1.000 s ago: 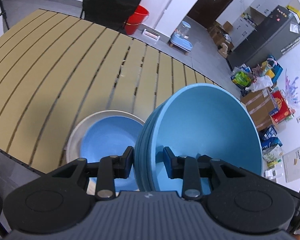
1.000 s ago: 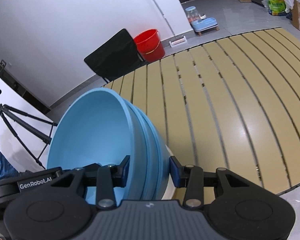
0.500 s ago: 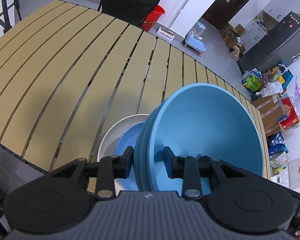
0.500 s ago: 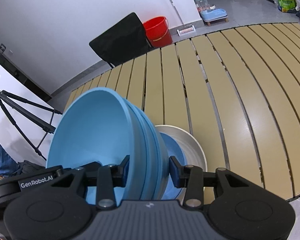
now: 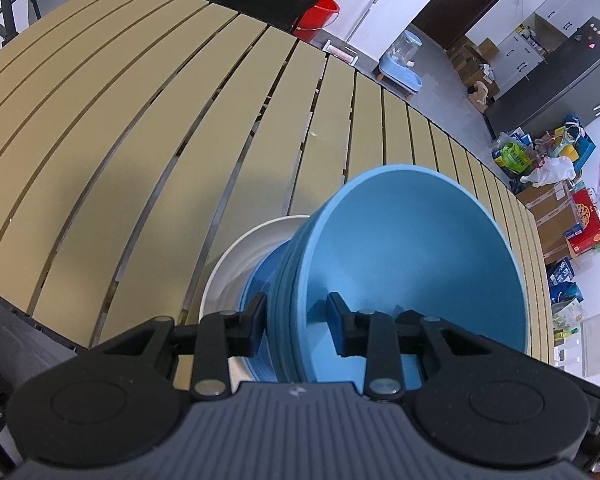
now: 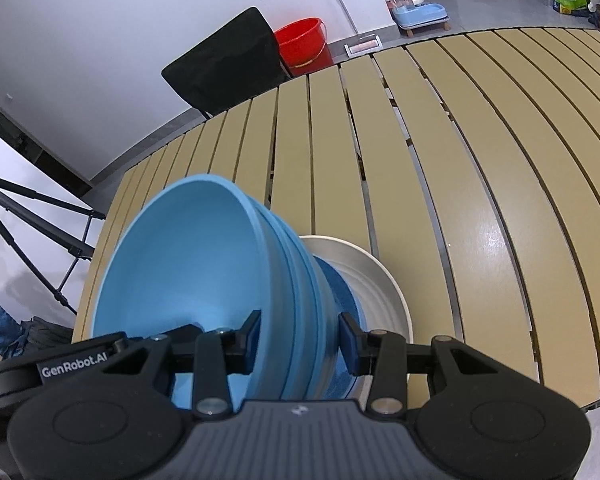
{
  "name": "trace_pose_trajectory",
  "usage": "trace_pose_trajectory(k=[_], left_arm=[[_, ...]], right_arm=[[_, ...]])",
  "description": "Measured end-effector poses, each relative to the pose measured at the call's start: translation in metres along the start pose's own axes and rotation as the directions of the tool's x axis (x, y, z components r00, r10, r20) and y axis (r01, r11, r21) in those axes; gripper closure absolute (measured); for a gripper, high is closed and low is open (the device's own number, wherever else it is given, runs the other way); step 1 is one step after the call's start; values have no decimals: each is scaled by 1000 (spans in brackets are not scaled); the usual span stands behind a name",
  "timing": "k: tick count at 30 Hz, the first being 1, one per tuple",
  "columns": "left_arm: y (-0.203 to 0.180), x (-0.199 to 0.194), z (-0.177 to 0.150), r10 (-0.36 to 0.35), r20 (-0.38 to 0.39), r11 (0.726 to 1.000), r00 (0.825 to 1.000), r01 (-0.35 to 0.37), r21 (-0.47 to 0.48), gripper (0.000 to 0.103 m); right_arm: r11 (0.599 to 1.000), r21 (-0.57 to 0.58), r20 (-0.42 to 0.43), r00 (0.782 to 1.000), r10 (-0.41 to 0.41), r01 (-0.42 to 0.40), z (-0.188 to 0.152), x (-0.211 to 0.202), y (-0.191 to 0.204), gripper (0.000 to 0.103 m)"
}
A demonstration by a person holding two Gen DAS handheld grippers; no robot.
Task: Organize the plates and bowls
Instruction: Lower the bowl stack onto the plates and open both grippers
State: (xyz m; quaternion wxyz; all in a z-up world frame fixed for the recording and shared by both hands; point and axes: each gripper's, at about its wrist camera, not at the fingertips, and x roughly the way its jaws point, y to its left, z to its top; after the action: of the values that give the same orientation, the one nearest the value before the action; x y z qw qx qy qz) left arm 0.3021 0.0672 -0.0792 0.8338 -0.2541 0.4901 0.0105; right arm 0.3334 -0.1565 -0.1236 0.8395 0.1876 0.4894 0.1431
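On my left I see the left gripper [image 5: 296, 314] with its jaws closed on the rim of a stack of blue bowls [image 5: 416, 256]: one jaw is outside the wall of the stack and the other is inside the top bowl. The stack is tilted, with its mouth turned to the right in this view. Under the stack there is a white plate [image 5: 236, 256] which carries a darker blue dish [image 5: 260, 276]. The plate lies on the slatted desk [image 5: 140, 128], close to the near edge. I cannot tell if the bottom of the stack already touches the blue dish or is just above it.

On my right, the right gripper [image 6: 300, 330] grips the opposite side of the same stack of blue bowls [image 6: 188, 264]. Its jaws are also clamped over the rim, one inside the top bowl and one outside. From this side the white plate [image 6: 380, 280] shows to the right of the stack, and the blue dish [image 6: 342, 292] is on it, partly hidden by the bowls.

Behind the far edge of the desk stand a black chair [image 6: 228, 64] and a red bucket [image 6: 302, 42] on the floor. A black tripod [image 6: 32, 216] stands at the left side of the desk.
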Motion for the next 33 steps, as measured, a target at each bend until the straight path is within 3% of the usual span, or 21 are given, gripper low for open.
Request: trace_pose_trajectory(k=[29, 33], left_arm=[[10, 20, -1, -4, -29, 1000, 1000, 3, -25, 70], [10, 17, -1, -5, -19, 1000, 1000, 4, -12, 64]], right_arm=[[999, 39, -22, 1000, 8, -7, -5, 27, -11, 62], [999, 45, -28, 1000, 9, -8, -5, 25, -11, 60]])
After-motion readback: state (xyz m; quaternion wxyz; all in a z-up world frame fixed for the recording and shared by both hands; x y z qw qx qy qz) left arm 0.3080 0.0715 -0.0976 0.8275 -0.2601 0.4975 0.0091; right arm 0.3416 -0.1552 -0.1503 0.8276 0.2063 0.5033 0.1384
